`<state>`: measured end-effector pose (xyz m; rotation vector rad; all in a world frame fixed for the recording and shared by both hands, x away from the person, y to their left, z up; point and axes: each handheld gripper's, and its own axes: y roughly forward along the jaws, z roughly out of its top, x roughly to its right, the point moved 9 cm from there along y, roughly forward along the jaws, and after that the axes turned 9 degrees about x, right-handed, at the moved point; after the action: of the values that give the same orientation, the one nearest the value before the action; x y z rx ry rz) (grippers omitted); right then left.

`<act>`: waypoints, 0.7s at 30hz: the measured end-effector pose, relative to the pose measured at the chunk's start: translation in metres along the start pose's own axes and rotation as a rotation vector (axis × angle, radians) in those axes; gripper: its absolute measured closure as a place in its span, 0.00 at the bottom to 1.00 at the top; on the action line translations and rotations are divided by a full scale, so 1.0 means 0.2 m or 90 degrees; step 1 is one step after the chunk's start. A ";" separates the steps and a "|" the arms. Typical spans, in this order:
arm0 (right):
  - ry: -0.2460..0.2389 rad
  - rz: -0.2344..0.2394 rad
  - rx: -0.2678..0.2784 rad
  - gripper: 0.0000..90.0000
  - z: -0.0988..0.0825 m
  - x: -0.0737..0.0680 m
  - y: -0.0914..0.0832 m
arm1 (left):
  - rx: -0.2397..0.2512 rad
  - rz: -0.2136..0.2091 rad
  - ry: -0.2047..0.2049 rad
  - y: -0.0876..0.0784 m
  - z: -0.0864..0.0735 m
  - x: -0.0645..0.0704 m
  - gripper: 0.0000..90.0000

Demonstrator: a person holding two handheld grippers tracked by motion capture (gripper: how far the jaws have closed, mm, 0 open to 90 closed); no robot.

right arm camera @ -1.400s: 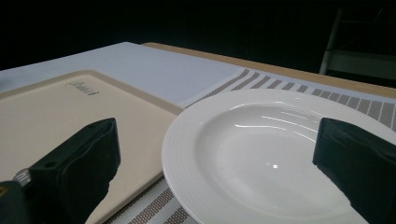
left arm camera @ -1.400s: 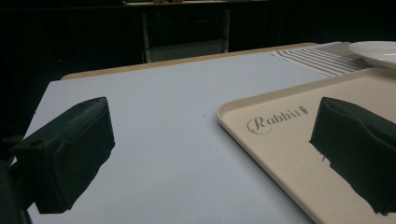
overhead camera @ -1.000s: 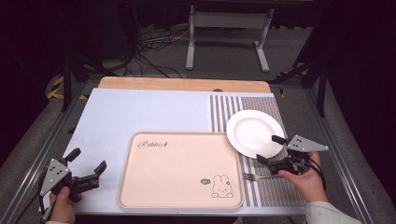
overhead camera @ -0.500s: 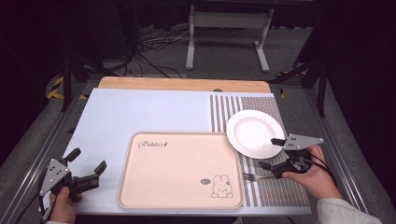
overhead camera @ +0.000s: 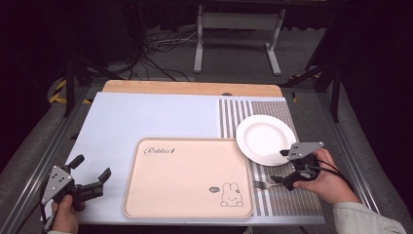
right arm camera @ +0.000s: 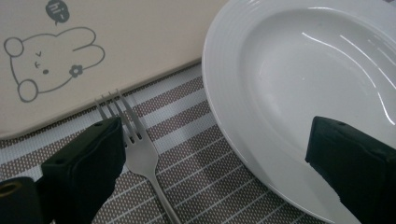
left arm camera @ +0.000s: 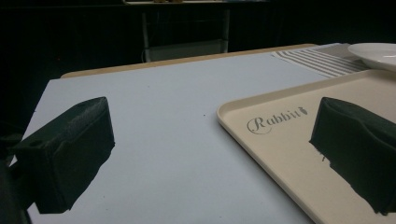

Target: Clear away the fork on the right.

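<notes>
1. The right gripper (overhead camera: 281, 165), held in the person's right hand (overhead camera: 325, 176), sits low over the striped brown-and-white placemat (overhead camera: 287, 197) near the table's right edge, its jaws spread wide with nothing between them
2. A small silver metal fork (overhead camera: 265, 184) lies flat on that placemat just beside the right edge of the beige rectangular tray with a rabbit drawing (overhead camera: 187, 178), close to the tray's near right corner
3. In the right gripper view the fork (right arm camera: 140, 149) lies with its tines towards the tray (right arm camera: 116, 42); one black jaw stands over the edge of the tines, though whether it touches them cannot be told, and the handle runs down between the jaws, nearer that one
4. The other jaw of the right gripper hangs over the near rim of the round white ceramic plate (right arm camera: 299, 93), which rests on the placemat (right arm camera: 187, 154) just beside the fork
5. From the high view the plate (overhead camera: 265, 139) lies at the tray's far right corner, its rim very close to the tray
6. The left gripper (overhead camera: 91, 172), in the person's left hand (overhead camera: 65, 214), rests at the near left corner of the pale blue table mat (overhead camera: 146, 117), its jaws far apart and holding nothing
7. In the left gripper view one jaw stands over the bare blue mat (left arm camera: 154, 116) and the other over the tray (left arm camera: 280, 140) near its printed "Rabbit" word
</notes>
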<state>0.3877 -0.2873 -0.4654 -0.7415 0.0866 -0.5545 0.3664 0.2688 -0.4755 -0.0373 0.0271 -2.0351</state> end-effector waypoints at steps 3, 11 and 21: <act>-0.010 0.007 -0.025 0.07 -0.01 0.00 0.01 | 0.001 -0.001 0.001 0.00 0.00 0.00 0.00; -0.037 0.018 -0.078 0.07 -0.03 0.00 0.01 | 0.000 -0.002 -0.002 0.00 0.00 0.00 0.00; -0.043 0.041 -0.136 0.11 -0.07 0.00 0.00 | 0.002 0.000 -0.002 0.00 0.00 0.00 0.00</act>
<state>0.3837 -0.2964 -0.4765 -0.9623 0.1076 -0.4624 0.3660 0.2684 -0.4748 -0.0389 0.0227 -2.0357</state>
